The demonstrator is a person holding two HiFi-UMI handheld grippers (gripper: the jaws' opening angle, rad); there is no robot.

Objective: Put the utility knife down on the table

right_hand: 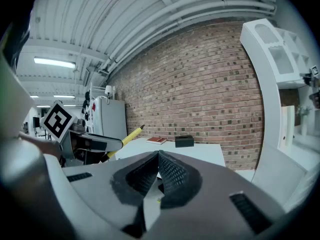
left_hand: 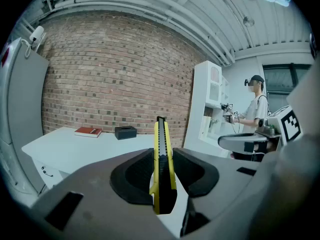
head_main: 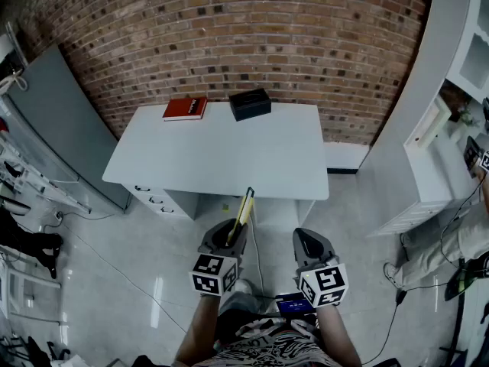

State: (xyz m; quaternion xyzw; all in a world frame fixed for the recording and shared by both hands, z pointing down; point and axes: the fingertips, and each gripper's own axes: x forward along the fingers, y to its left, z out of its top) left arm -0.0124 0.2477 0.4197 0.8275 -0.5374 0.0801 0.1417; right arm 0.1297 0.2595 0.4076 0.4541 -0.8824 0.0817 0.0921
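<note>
While I hold both grippers low and short of the white counter [head_main: 229, 155], the left gripper [head_main: 231, 234] has the utility knife [head_main: 245, 203] pinched between its fingers. From the left gripper view I see the yellow-and-black handle clamped on both sides by the black pads, and the knife stands nearly upright out of them. It is tilted forward toward the counter. From the head view the knife's tip lines up with the counter's near edge, but the knife is up in the air and not lying on the surface.

The right gripper [head_main: 309, 245] sits just beside the left one at about the same height. Its fingers are pressed together with nothing between them.

At the far edge of the counter I can see a red book [head_main: 184, 108] and a black box [head_main: 250, 103] side by side near the brick wall [head_main: 252, 29]. White shelving [head_main: 447, 121] stands to my right, and a person [left_hand: 256, 109] is near it.
</note>
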